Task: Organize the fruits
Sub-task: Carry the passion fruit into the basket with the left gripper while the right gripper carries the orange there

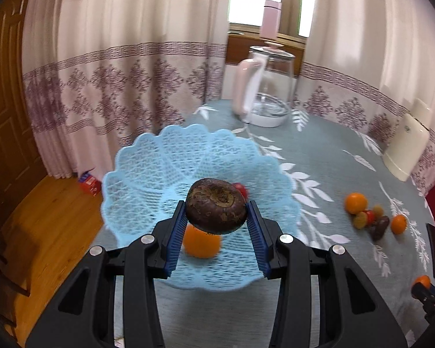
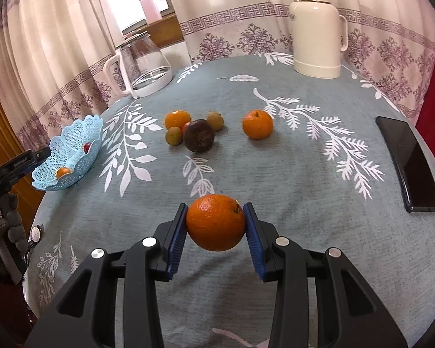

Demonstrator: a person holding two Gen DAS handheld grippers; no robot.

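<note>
Left claw (image 1: pixel 216 214) is clamped on a dark brown, rough-skinned fruit (image 1: pixel 216 209), held in the air over the middle of the blue lattice basket (image 1: pixel 148 174). That basket stands at the desk's left edge and already holds an orange (image 1: pixel 201 242) and a small red fruit (image 1: pixel 241 189). Right claw (image 2: pixel 215 223) is clamped on another orange (image 2: pixel 216 222), raised over the near part of the desk (image 2: pixel 275 168), well apart from the basket.

The step in hand looks like setting the dark fruit into the basket. To do it well, I would lower the left claw until the fruit nearly rests on the lattice, aiming for the bare mesh beside the orange below it rather than on top of it, then part the fingers slowly so it settles instead of rolling. The basket sits at the desk's edge and looks light, so pressing on its rim could tip it off.

The right claw's orange should follow only once the left claw is clear, approaching from the basket's right side. Left near the desk's middle are a lone mandarin (image 2: pixel 257 124) and, just left of it, a cluster: one orange fruit (image 2: pixel 177 119), a dark fruit (image 2: pixel 199 136) and two small yellowish ones (image 2: pixel 173 136).
</note>
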